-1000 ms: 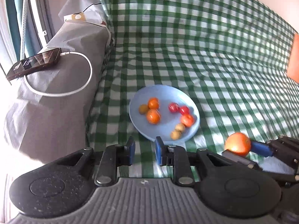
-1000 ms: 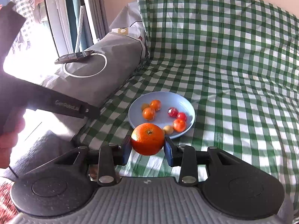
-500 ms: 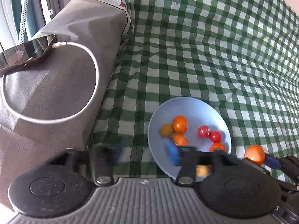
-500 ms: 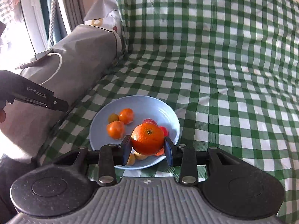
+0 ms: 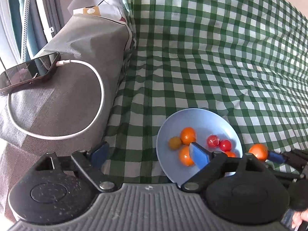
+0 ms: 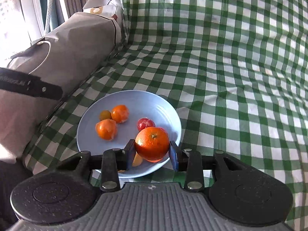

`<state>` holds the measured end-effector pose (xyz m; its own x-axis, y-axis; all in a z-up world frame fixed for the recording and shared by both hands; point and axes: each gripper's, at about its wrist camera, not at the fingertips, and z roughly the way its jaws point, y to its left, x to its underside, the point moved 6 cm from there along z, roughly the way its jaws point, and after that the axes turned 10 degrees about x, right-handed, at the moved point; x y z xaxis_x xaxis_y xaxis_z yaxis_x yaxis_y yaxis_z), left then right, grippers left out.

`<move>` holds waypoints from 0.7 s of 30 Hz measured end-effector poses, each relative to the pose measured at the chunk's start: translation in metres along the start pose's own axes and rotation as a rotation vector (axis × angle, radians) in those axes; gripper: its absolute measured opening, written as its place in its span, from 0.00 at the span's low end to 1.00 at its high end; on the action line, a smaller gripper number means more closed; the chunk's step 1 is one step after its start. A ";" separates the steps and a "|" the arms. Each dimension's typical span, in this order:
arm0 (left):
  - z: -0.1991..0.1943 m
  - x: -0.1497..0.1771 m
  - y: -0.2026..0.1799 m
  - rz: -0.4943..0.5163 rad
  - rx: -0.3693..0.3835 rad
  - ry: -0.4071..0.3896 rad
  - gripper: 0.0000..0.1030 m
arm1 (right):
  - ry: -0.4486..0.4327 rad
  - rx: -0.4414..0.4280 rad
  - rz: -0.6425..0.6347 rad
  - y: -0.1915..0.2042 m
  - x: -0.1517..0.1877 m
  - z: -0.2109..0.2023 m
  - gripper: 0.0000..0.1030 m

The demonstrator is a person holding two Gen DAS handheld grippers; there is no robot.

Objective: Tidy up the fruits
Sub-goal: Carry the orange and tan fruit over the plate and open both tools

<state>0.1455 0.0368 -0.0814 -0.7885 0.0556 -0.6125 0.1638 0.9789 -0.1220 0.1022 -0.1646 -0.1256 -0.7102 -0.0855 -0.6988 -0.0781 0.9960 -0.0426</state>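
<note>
Seemingly mid-delivery: from the left wrist, the left claw (image 5: 149,154), whose jaws have just been opening, stands spread and empty beside the shallow pale-blue plate (image 5: 202,117) on the green-checked cloth; its near rim hides behind the claw. From the right wrist, the right claw (image 6: 152,151) pinches a round orange (image 6: 152,142) just over the plate's near edge; next it should lower and let go clear of the small fruits (image 6: 105,129). Pieces underneath stay hidden.
</note>
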 end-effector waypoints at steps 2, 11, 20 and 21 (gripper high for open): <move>0.001 -0.002 -0.006 0.021 0.007 -0.001 0.90 | -0.013 0.016 0.042 -0.012 -0.004 -0.002 0.37; 0.008 -0.003 -0.026 0.032 -0.022 0.030 0.90 | -0.081 -0.029 -0.009 -0.020 -0.007 -0.001 0.37; 0.002 -0.025 -0.062 0.122 -0.047 0.034 1.00 | -0.106 -0.060 0.157 -0.012 -0.010 0.014 0.88; 0.002 -0.027 -0.067 0.133 -0.055 0.029 1.00 | -0.136 -0.041 0.194 -0.021 -0.011 0.006 0.91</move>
<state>0.1566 -0.0309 -0.0583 -0.7786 0.1908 -0.5978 0.2360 0.9717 0.0028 0.1161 -0.1839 -0.1213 -0.6142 0.1140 -0.7809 0.0199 0.9914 0.1290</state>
